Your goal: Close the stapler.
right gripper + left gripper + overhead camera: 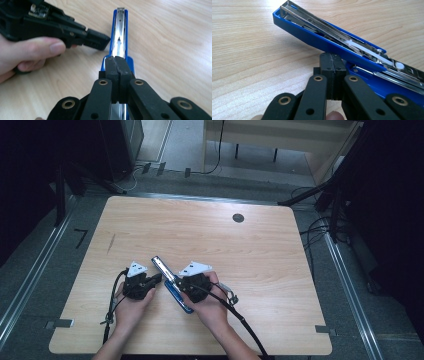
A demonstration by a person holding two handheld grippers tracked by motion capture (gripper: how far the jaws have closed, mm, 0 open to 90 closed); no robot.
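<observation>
A blue stapler [174, 294] lies swung open near the table's front middle, its silver staple rail [162, 266] pointing away and to the left. My left gripper [157, 279] is shut, and its tips rest against the side of the raised blue arm [312, 37], holding nothing. In the left gripper view its jaws [333, 58] sit closed together just under that arm. My right gripper [178, 282] is shut too, its joined tips [117, 62] sitting over the rail [120, 32]. The left gripper [100, 40] pokes in from the left beside the rail.
The wooden table [200, 230] has a dark round hole [238, 218] at the back right and a thin dark mark [111, 243] at the left. Black cables trail from both grippers toward the front edge. Dark stands and floor cables surround the table.
</observation>
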